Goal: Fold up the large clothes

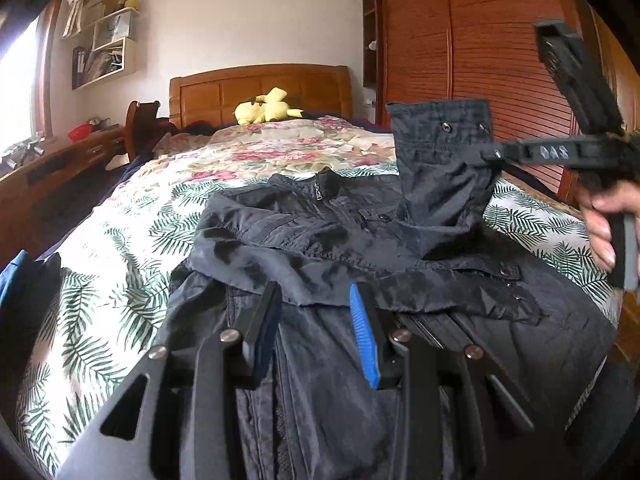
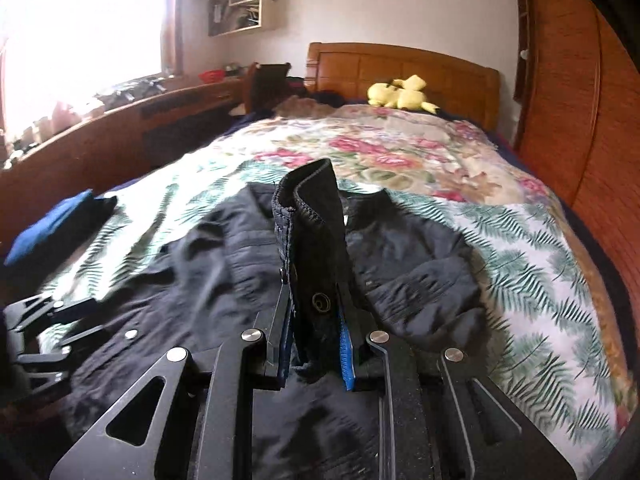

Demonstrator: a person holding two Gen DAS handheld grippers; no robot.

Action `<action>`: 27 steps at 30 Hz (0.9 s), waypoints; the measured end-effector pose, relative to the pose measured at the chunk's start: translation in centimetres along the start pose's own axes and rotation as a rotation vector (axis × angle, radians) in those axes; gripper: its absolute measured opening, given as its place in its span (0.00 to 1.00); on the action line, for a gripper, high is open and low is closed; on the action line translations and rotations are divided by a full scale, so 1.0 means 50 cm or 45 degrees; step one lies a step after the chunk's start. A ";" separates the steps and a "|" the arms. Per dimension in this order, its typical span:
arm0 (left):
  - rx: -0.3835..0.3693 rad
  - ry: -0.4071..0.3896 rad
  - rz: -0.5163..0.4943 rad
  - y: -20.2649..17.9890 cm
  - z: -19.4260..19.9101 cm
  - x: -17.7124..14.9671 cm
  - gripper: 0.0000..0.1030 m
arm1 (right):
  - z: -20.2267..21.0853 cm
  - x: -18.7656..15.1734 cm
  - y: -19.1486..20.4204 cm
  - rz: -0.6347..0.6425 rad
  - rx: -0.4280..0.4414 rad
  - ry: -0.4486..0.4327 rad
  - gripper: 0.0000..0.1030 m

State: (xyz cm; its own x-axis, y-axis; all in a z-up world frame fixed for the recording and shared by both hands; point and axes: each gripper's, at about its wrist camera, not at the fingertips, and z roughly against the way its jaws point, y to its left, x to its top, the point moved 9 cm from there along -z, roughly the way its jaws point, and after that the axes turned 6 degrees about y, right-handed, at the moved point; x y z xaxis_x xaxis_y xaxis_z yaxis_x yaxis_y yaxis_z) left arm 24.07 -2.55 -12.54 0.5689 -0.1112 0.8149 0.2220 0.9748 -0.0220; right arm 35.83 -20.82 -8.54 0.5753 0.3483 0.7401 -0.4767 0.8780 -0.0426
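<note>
**me:** Dark navy, thin, crinkly zip-front jacket (image 1: 340,248) is lying spread on the bed's palm-leaf and floral quilt (image 1: 132,240). My right hand-held gripper (image 2: 314,344) is clamped on the snap-buttoned cuff of one sleeve (image 1: 440,152), holding it up above the jacket's chest. My left hand-held gripper (image 1: 316,320) is low over the lower front of the jacket, pads apart; can't tell if it's pinching any fabric.

**reply:** That material looks slippery. I'd guess the cuff could slide out, since only its edge is pinched.

**me:** Yeah, and if nothing pins the body, pulling the sleeve across probably drags the whole jacket and bunches the chest. The folded blue cloth (image 2: 52,220) lies near the left edge too.
</note>
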 end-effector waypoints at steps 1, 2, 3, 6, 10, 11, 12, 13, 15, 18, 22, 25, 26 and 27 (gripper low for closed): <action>-0.001 0.000 0.001 -0.002 0.003 -0.002 0.33 | 0.005 -0.013 0.008 0.000 0.006 0.008 0.17; 0.001 0.000 0.001 -0.004 0.006 -0.005 0.33 | 0.008 -0.024 0.014 -0.002 0.012 0.015 0.17; 0.002 0.001 -0.001 -0.006 0.009 -0.006 0.33 | 0.013 -0.040 0.020 -0.006 0.017 0.027 0.17; 0.003 0.006 0.006 -0.013 0.016 -0.010 0.33 | 0.022 -0.083 0.028 -0.023 0.033 0.054 0.17; -0.005 0.015 0.017 -0.022 0.025 -0.017 0.33 | 0.033 -0.140 0.039 -0.039 0.042 0.102 0.17; -0.005 0.016 0.016 -0.025 0.027 -0.018 0.33 | 0.037 -0.152 0.042 -0.041 0.044 0.110 0.17; -0.001 0.016 0.012 -0.029 0.029 -0.018 0.33 | 0.040 -0.168 0.045 -0.044 0.049 0.122 0.17; 0.003 0.016 0.006 -0.032 0.031 -0.017 0.33 | 0.043 -0.179 0.049 -0.044 0.056 0.131 0.17; 0.018 0.014 -0.009 -0.039 0.033 -0.015 0.33 | 0.050 -0.196 0.058 -0.048 0.066 0.139 0.18; 0.040 0.010 -0.039 -0.050 0.040 -0.012 0.33 | 0.068 -0.217 0.075 -0.026 0.062 0.138 0.20; 0.034 0.022 -0.049 -0.063 0.044 -0.013 0.33 | 0.101 -0.225 0.092 -0.007 0.075 0.099 0.25; 0.037 0.036 -0.067 -0.074 0.044 -0.016 0.33 | 0.130 -0.224 0.090 0.003 0.054 0.036 0.39; 0.038 0.041 -0.074 -0.078 0.045 -0.016 0.33 | 0.135 -0.223 0.086 -0.001 0.051 0.024 0.43; 0.040 0.044 -0.078 -0.081 0.046 -0.017 0.33 | 0.139 -0.223 0.079 -0.007 0.046 0.014 0.45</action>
State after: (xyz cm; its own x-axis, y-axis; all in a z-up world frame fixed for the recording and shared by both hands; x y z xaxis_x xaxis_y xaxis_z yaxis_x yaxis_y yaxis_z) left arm 20.87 -5.97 -11.82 0.5819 -0.1771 0.7937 0.2330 0.9714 0.0459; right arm 22.93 -23.52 -12.32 0.5850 0.3471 0.7330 -0.4971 0.8676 -0.0141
